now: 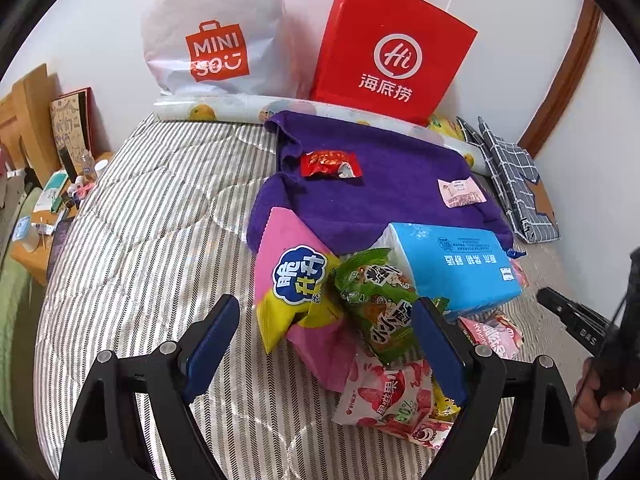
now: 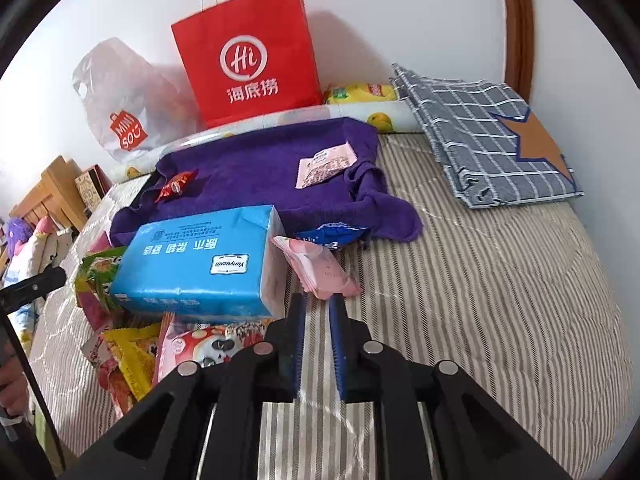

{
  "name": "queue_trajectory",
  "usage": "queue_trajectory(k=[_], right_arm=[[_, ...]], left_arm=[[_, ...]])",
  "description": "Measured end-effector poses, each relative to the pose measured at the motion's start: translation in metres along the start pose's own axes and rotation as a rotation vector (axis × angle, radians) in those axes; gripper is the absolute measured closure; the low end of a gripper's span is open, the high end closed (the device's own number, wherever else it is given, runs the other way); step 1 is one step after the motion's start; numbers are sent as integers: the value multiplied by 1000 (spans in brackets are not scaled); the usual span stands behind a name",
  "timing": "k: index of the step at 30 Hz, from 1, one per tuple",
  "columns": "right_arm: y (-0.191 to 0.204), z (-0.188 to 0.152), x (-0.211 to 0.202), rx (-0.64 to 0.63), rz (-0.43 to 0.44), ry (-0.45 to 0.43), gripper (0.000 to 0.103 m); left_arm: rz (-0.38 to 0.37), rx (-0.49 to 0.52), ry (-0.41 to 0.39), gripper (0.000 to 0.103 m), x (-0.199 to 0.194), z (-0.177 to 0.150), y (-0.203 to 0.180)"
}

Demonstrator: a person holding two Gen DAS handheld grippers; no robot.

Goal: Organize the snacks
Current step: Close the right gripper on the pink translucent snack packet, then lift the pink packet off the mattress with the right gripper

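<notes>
Striped bedding (image 2: 500, 280) covers the bed, with a purple towel (image 2: 260, 176) spread near the wall as the landmark. Behind the towel stand a red paper bag (image 2: 248, 56) and a white MINISO bag (image 1: 208, 28), its logo creased. On the towel lie 2 small packets: a red one (image 1: 330, 164) and a pale pink one (image 2: 326, 164). In front of the towel, a blue tissue pack (image 2: 196, 264) rests on a snack pile (image 1: 360, 320), hiding much of it; a pink packet (image 2: 320, 270) lies beside the pack. The left gripper (image 1: 324, 344) gapes wide above the pile, grasping nothing. The right gripper (image 2: 317, 300) is clenched nearly together, just short of the pink packet, nothing between its pads.
</notes>
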State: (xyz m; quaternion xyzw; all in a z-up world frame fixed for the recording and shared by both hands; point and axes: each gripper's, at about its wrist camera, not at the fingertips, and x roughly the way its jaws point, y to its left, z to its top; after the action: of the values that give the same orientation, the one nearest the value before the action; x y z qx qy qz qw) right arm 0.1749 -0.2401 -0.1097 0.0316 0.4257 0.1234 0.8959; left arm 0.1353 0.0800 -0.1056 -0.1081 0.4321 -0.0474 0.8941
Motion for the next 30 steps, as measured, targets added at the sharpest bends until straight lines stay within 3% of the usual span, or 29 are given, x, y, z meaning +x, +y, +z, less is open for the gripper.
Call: queue_trajectory(k=[9,11,24,27,30], right_arm=[[-2,6,26,10,-10,12,84],[-1,5,27,-2,-18,8,93],[1,-21,-24,-71,-55,-20,95],[8,-27,-28,-101,-28,-4,93],[15,-33,-26,-139,-19,1,72]], left_arm=[[26,-8,13,15,4,2,7],[28,-7,12,15,4,2,7],[13,3,-5,15,-5,1,-3],[6,2,2,15,-3,1,-6],[6,13,1,15,-4,0,-10]])
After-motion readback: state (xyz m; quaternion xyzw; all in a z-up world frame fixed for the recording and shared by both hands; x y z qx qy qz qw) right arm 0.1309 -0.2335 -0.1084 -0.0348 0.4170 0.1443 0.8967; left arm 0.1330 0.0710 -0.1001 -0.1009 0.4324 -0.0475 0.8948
